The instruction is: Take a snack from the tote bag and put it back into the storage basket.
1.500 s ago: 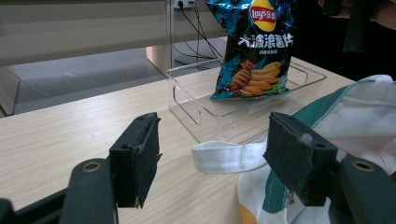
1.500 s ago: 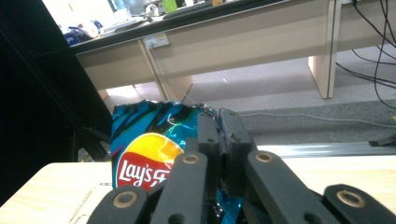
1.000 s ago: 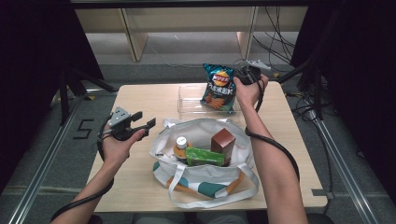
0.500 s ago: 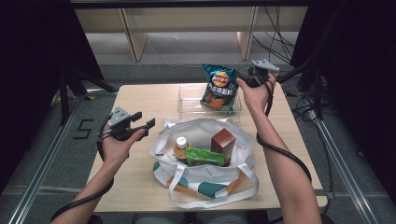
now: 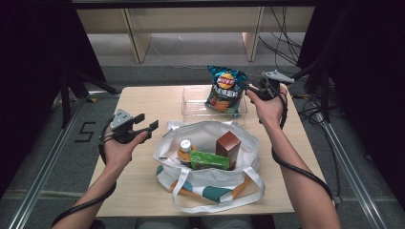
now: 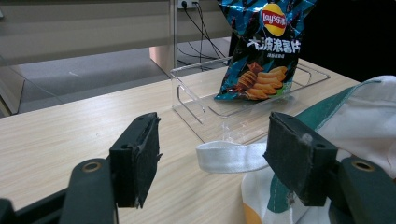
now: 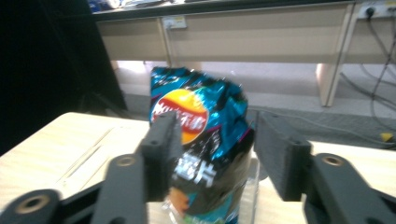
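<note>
Chip bag (image 5: pixel 225 89): teal snack bag, upright, bottom edge inside the clear tray (image 5: pixel 191 106); sits at about 12 o'clock on the counter (image 5: pixel 143 191), leaning slightly toward the far edge. Also seen in the left gripper view (image 6: pixel 262 51) and the right gripper view (image 7: pixel 205 140).
Clear tray: transparent, rectangular, low walls; far middle of the counter, just behind the tote bag (image 5: pixel 210 183).
Right gripper (image 5: pixel 255 88): at roughly 1 o'clock, just beside the chip bag's right edge. In its own view the bag stands between the two black jaws; the left jaw overlaps the bag's front, the right jaw shows a gap. Jaws apart, having just been closing; pads not pressing on the bag.
Left gripper (image 5: pixel 145 125): at about 9 o'clock, held above the counter, well apart from the chip bag. Jaws apart, nothing between them; a white tote strap (image 6: pixel 229 156) lies on the counter beyond them.
Tote bag: white with teal and orange patches, open mouth, at 6 o'clock. Inside: brown carton (image 5: pixel 228 145), green box (image 5: pixel 210 161), bottle with white cap (image 5: pixel 185 149).
Counter: light wood grain.
</note>
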Motion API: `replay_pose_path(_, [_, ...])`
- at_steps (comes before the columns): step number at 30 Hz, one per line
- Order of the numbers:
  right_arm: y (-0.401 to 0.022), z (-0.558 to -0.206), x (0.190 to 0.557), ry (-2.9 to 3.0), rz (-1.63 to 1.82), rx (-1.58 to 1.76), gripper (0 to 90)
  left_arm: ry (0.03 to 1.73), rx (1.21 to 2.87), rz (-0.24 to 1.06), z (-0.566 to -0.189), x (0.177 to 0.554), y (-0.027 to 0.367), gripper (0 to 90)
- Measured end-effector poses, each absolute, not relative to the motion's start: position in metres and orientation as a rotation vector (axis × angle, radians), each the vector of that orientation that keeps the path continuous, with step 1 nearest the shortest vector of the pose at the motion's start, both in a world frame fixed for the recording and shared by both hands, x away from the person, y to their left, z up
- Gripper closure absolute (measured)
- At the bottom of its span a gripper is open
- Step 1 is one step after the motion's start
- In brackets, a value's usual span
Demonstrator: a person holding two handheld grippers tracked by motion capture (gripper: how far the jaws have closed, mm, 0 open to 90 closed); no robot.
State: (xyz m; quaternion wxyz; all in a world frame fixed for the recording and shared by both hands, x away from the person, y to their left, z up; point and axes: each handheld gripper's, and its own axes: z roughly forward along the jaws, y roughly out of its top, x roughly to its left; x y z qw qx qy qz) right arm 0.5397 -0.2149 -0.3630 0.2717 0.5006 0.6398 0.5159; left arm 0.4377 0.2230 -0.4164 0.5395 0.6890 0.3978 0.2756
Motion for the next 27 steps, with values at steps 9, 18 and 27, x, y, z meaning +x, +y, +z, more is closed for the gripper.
replay_pose_path(9, [-0.215,-0.357,0.523,1.767,1.412,1.329,59.3,0.959,1.636,0.656,-0.415,0.436,0.222,33.8])
replay_pose_path(18, [-0.209,-0.349,0.501,1.806,1.464,1.277,58.3,0.951,1.645,0.650,-0.418,0.435,0.219,33.8])
replay_pose_path(27, [-0.213,-0.345,0.471,1.839,1.507,1.212,55.9,0.914,1.664,0.649,-0.420,0.436,0.214,33.9])
